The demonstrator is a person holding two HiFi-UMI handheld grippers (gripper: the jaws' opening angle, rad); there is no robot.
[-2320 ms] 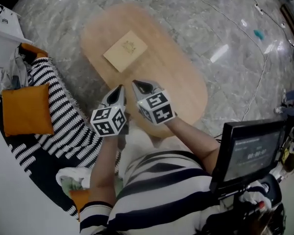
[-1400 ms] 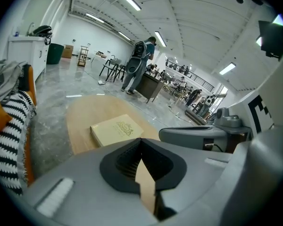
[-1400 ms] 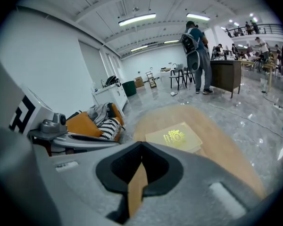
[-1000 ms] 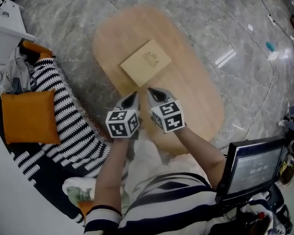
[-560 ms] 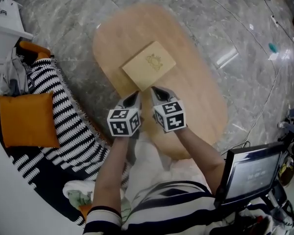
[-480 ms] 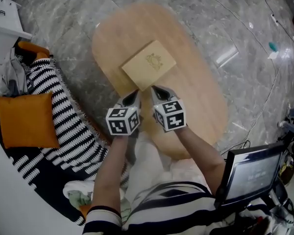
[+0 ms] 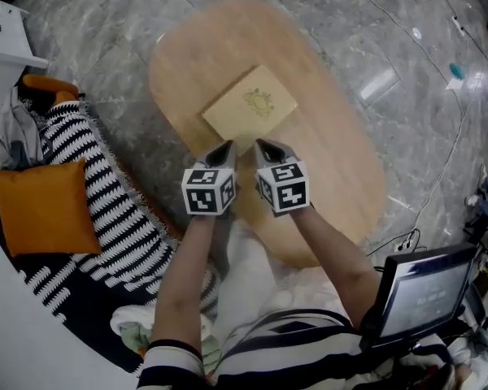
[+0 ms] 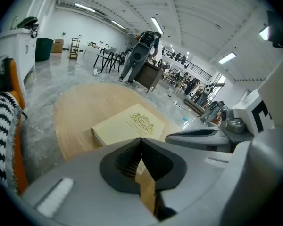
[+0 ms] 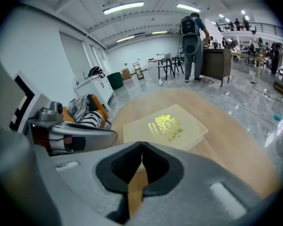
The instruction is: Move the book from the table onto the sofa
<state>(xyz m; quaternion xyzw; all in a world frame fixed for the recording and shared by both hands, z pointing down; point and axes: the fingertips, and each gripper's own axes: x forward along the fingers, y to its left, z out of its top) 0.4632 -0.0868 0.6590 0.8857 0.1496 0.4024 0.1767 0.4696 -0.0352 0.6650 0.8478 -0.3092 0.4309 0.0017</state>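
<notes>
"So, where do we find the book (image 7: 250, 114) right now?"

"We find it flat on the oval wooden worktop (image 7: 342, 177), cover up with its gold emblem showing, on the worktop's far half. From our 2 tools it lies at 12 o'clock, with 1 corner turned toward us."

"And the left tool (image 7: 226, 145)?"

"Clenched on nothing. In the left gripper view we see its 2 dark pads (image 8: 121, 164) meeting at the tip, with only a slit of wood grain below them. Its tip sits just short of the book's near corner; whether it touches, we cannot tell."

"The right tool (image 7: 263, 143)?"

"The same. Its jaws are pressed together and bare, and the book's near edge lies just beyond them in the right gripper view. The 2 tools sit side by side, the left at 9 o'clock of the right, near each other but apart, both slanting down at the worktop."

"Where do we see the sofa (image 7: 20, 331)?"

"At 9 o'clock of the worktop, well apart from the book. A black-and-white striped throw (image 7: 114, 193) is spread over it, and an orange cushion (image 7: 47, 208) rests on the throw. At 4 o'clock of us we see a small screen (image 7: 423, 291), and grey marble floor (image 7: 407, 63) lies around the worktop."
</notes>
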